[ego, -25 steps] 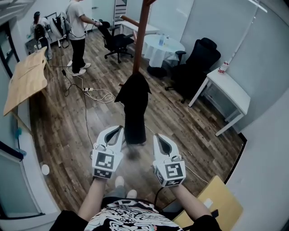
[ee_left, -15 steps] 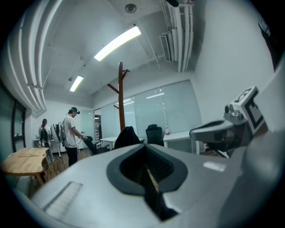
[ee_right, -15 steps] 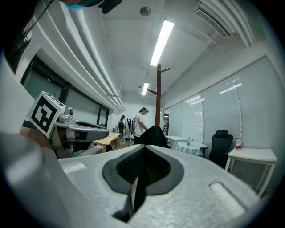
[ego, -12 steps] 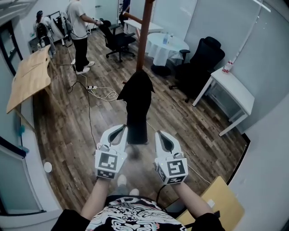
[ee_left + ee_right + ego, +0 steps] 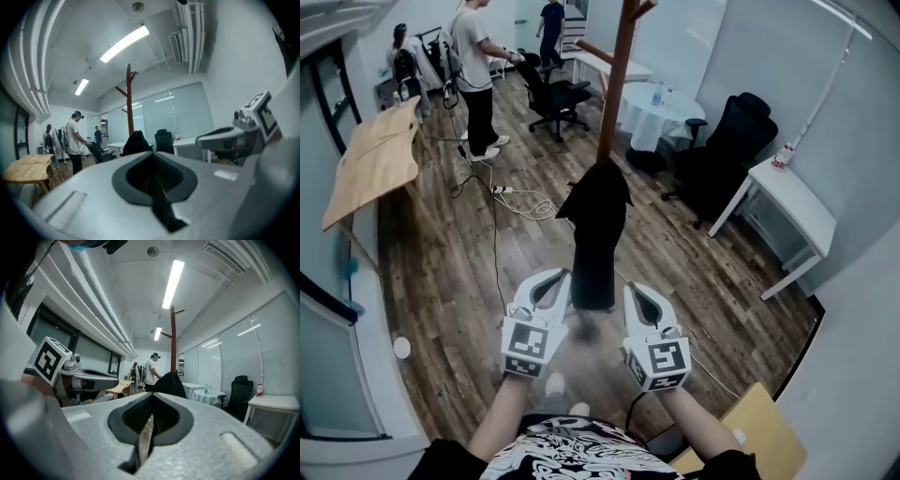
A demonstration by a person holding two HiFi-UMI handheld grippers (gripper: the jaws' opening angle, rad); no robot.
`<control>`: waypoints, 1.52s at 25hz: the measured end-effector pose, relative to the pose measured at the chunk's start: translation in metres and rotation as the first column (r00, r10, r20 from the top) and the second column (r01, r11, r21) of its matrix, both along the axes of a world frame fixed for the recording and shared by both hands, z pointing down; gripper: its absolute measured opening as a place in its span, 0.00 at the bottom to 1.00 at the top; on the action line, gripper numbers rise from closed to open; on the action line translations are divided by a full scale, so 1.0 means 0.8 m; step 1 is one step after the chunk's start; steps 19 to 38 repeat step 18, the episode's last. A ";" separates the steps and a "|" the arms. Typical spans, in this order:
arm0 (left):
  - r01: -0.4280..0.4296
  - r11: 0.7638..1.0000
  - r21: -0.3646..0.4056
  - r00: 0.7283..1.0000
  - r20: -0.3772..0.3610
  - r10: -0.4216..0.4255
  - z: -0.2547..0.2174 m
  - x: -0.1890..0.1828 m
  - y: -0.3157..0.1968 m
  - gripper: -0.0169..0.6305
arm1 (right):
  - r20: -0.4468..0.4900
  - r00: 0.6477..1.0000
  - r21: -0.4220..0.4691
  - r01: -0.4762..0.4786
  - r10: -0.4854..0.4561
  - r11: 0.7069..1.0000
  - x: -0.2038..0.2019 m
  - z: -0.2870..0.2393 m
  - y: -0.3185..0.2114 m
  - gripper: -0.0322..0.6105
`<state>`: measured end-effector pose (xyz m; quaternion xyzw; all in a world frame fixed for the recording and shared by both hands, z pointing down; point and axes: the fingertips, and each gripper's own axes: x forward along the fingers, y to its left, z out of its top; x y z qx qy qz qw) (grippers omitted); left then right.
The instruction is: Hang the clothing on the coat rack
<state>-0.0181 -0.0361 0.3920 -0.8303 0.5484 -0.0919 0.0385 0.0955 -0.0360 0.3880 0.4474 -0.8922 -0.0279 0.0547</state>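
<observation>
A black garment point(image 5: 599, 234) hangs down the brown wooden coat rack point(image 5: 620, 84), which stands on the wood floor ahead of me. My left gripper point(image 5: 551, 278) and right gripper point(image 5: 638, 292) are held side by side just short of the garment's lower end, one on each side, neither touching it. Both are shut with nothing between the jaws. Over the shut left gripper point(image 5: 152, 176) in the left gripper view I see the garment point(image 5: 136, 143) and the rack point(image 5: 129, 103). The right gripper view shows its shut gripper point(image 5: 149, 417), the garment point(image 5: 169, 383) and the pole point(image 5: 173, 338).
Several people point(image 5: 476, 75) stand at the back left near a black office chair point(image 5: 555, 94). A slanted wooden tabletop point(image 5: 375, 159) is at the left, with cables point(image 5: 520, 202) on the floor. A round white table point(image 5: 661, 112), another black chair point(image 5: 731, 150) and a white desk point(image 5: 792, 202) are at the right.
The view has tilted up and drifted, so the rack and garment sit further right and slightly lower. Both grippers stay shut and side by side below the garment.
</observation>
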 end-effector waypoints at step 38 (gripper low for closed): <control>0.020 1.000 -0.013 1.000 -0.007 -0.020 0.002 -0.019 0.012 0.01 | -0.017 1.000 -0.015 0.014 -0.014 1.000 -0.010 0.003 0.009 0.05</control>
